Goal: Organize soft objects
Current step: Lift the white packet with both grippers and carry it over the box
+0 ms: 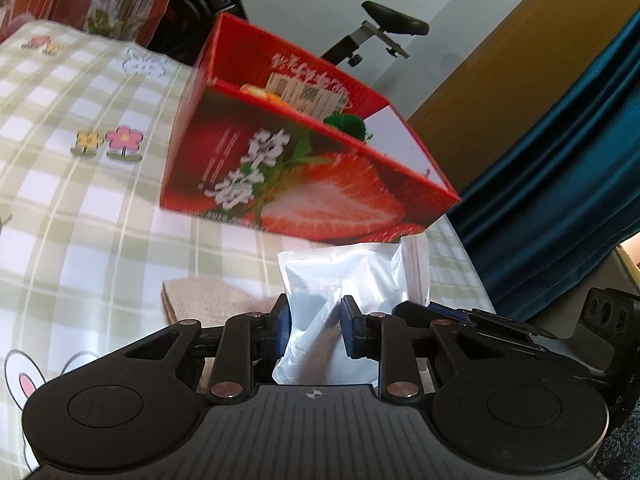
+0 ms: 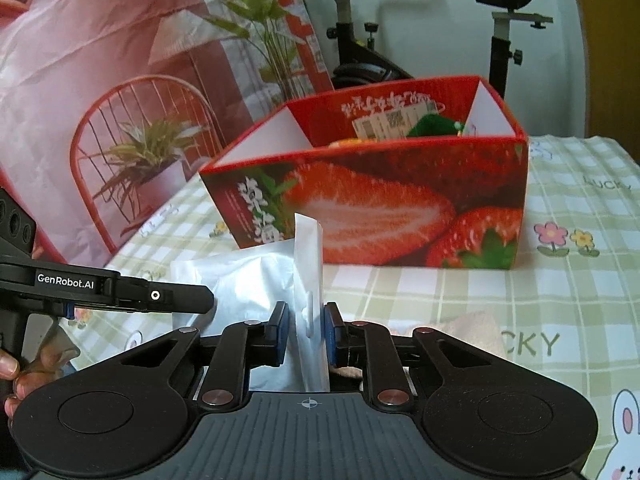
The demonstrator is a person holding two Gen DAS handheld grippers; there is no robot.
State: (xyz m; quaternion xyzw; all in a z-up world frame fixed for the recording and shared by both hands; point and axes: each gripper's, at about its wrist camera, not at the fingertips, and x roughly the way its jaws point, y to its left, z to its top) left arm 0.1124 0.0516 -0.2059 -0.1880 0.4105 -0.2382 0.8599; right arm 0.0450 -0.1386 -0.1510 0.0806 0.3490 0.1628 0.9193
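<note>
While a green-and-white checked cloth (image 2: 560, 300) printed with flowers and rabbits covers the surface, the biggest thing standing on it is a red cardboard box (image 2: 380, 216), glossy, straight-sided and open-topped, with cut strawberries and white characters on its front wall. Its inner end walls are plain white, and inside lie a green fuzzy item (image 2: 432, 126) and a printed white label, both only partly visible.

Just in front of the box, near its front wall, is a white translucent plastic pouch (image 1: 340, 276), crinkled and puffy, with a flat sealed edge. Both tongs grip it. The left tongs (image 1: 314, 320) are closed narrowly, blue pads pinching the wrinkled body of the pouch. The right tongs (image 2: 306, 328) are closed narrowly too, pads pressing the thin flat flap, which stands upright between them and has a small hang hole.

A beige towel (image 1: 208, 300), soft and nubby, lies folded on the cloth just beside the pouch.

Only the left view shows a teal curtain (image 1: 560, 180) at the surface's edge and an ochre wall behind. Only the right view shows a person's hand (image 2: 16, 376) on the black handle of the other tool, a wrinkled pink backdrop with a printed red chair and plants, and the exercise bike's handlebars.
</note>
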